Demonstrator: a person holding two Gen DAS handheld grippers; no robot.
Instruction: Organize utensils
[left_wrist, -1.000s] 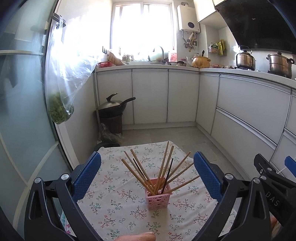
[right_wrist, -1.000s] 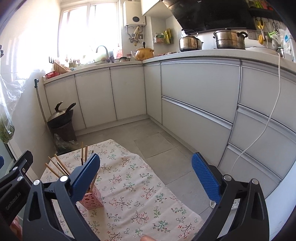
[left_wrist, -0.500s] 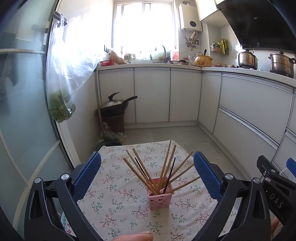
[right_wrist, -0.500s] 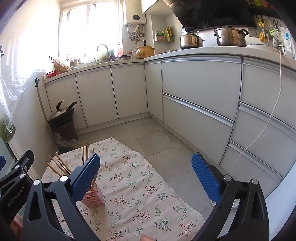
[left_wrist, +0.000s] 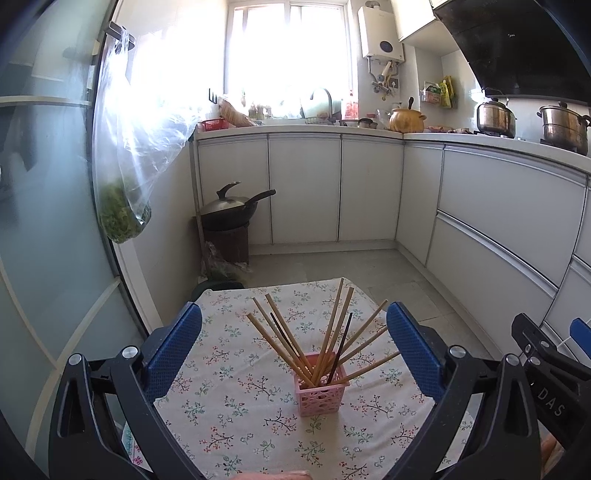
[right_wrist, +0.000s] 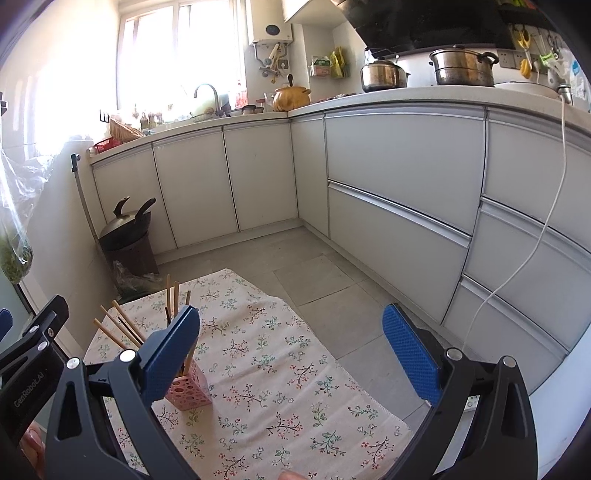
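A pink perforated holder (left_wrist: 320, 394) stands on a table with a floral cloth (left_wrist: 236, 406). Several wooden chopsticks (left_wrist: 334, 325) and dark ones fan out of it. My left gripper (left_wrist: 293, 350) is open and empty, held back from the holder, which sits between its blue pads. In the right wrist view the holder (right_wrist: 190, 387) shows at lower left, partly hidden behind the left finger (right_wrist: 170, 350). My right gripper (right_wrist: 291, 350) is open and empty, above the cloth (right_wrist: 277, 373) to the right of the holder.
White kitchen cabinets (left_wrist: 509, 206) run along the back and right. A wok (left_wrist: 231, 208) sits on a stand by the left wall. A plastic bag of greens (left_wrist: 123, 210) hangs on the left. A white cable (right_wrist: 543, 229) hangs down the right cabinets.
Both grippers have drawn slightly back and up from the holder. Both stay open and empty. The holder and chopsticks have not moved.
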